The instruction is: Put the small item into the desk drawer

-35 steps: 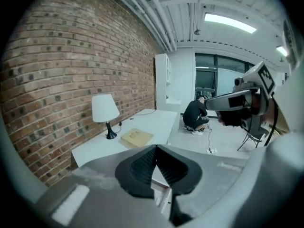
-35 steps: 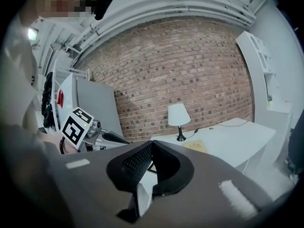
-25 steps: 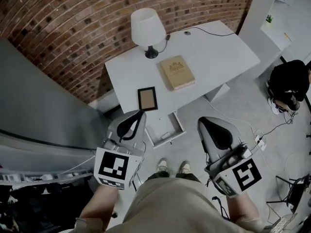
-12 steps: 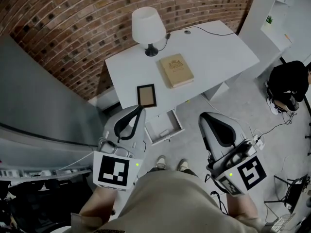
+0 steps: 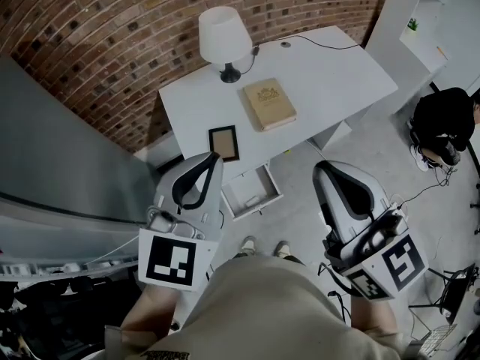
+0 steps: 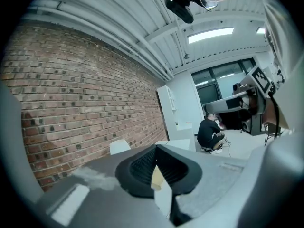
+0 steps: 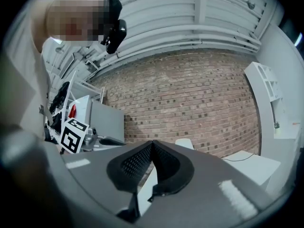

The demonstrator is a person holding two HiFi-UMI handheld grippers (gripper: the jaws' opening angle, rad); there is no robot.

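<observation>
The white desk [image 5: 330, 73] stands against the brick wall. Its drawer [image 5: 251, 191] is pulled open at the front, and a small pale thing [image 5: 253, 199] lies in it. Both grippers are held up near my body, well above the floor and short of the desk. My left gripper [image 5: 216, 159] hangs left of the drawer, and its pads [image 6: 142, 163] are shut with nothing held. Right of the drawer my right gripper [image 5: 322, 168] is shut too, pads [image 7: 137, 161] together and empty.
On the desk are a white lamp [image 5: 223, 37], a tan book [image 5: 268, 104] and a small picture frame [image 5: 224, 142]. A grey cabinet [image 5: 67, 163] stands at the left. A person in black [image 5: 444, 126] crouches on the floor at the right, among cables.
Both grippers have drawn back towards my body and loom larger. The right one has shifted right and down. The drawer stays open.
</observation>
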